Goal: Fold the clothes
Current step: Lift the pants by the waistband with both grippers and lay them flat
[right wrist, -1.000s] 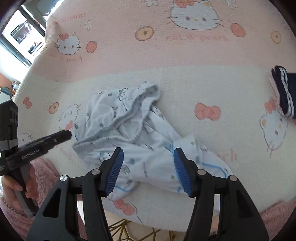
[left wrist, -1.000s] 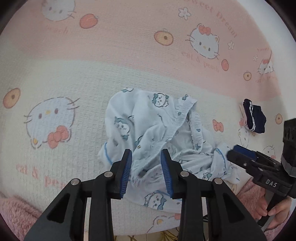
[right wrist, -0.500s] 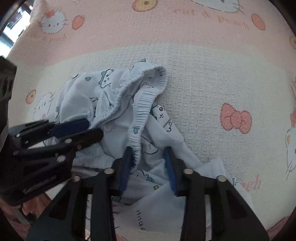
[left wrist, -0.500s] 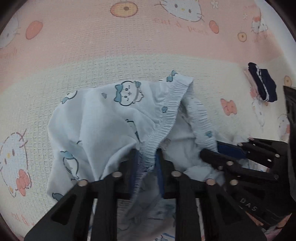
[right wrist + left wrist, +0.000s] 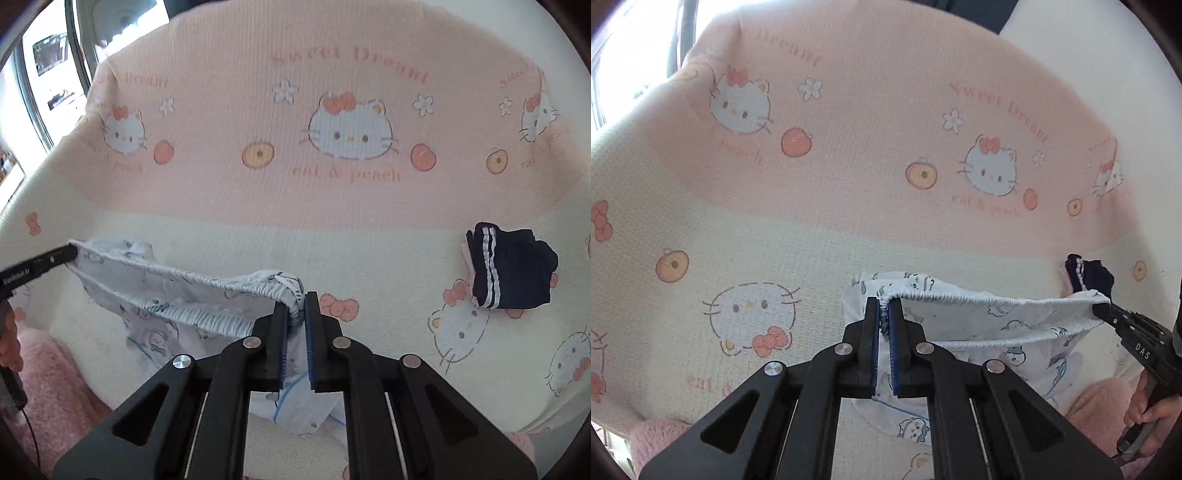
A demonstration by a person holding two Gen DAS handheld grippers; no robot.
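Pale blue child's shorts with a cartoon print hang stretched between both grippers above the pink and cream cat-print blanket. My left gripper has its jaws closing tight on one end of the elastic waistband, which is pinched between the blue pads. My right gripper is shut on the other end of the waistband. Each wrist view shows the other gripper at the far end: the right gripper and the left gripper. The shorts sag below the taut band, their lower part hidden behind the fingers.
A folded navy garment with white stripes lies on the blanket to the right, also seen as the navy garment. Pink fuzzy sleeves and a hand sit at the near edge. A window is far left.
Both grippers dropped onto the crumpled shorts, shut on the waistband, then rose and moved apart, lifting the shorts and pulling the band taut.
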